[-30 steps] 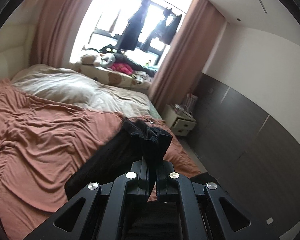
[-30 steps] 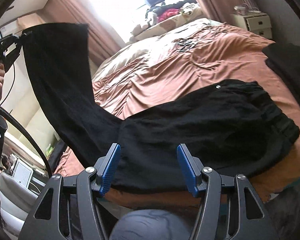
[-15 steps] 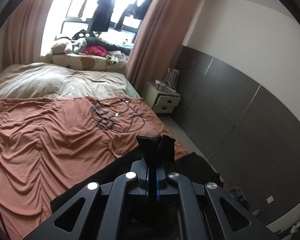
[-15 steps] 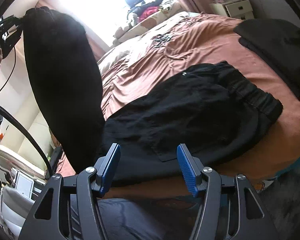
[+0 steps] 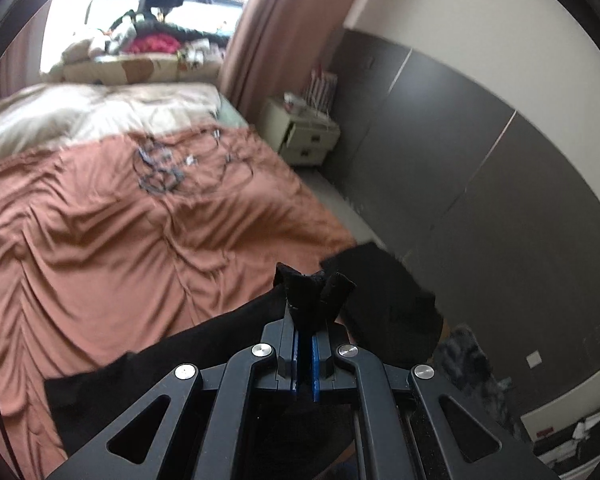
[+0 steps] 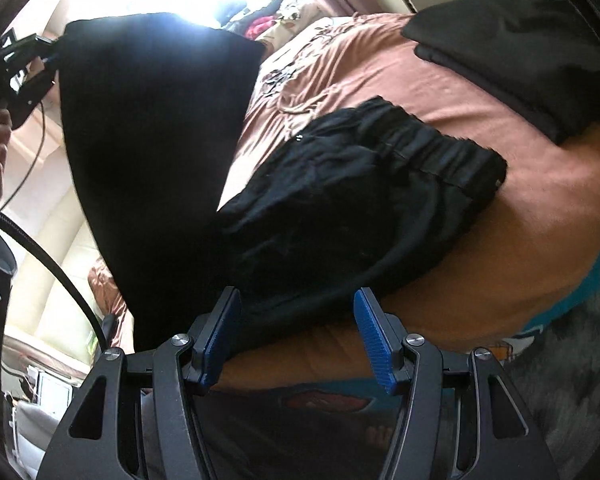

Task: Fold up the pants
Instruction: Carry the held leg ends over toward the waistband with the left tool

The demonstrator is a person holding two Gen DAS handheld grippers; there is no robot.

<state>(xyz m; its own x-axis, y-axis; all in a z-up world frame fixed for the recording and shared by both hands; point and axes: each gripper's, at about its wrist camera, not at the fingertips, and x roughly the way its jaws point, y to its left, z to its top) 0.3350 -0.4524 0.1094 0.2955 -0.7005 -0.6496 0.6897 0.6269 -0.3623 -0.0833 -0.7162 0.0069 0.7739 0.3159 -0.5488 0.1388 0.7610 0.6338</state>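
Pinching a bunched black hem, the left claw (image 5: 306,332) is clamped on the pants (image 6: 340,200), soft matte fabric; one leg hangs as a broad sheet at ten o'clock, the gathered elastic waistband lies on the rust-coloured wrinkled bedspread (image 6: 540,184). Right claw (image 6: 298,340) stands half-spread and empty, the pants just beyond at twelve o'clock. No writing readable.

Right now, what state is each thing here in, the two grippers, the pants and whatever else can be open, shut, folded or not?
left gripper: shut on the pants' leg end, held up above the bed.
right gripper: open, nothing between its pads.
black pants: half folded; waist part lies on the bed, leg lifted.
dark folded clothes: folded, lying on the bed.
bedside cabinet: a drawer looks slightly open.
bed cover: rumpled.
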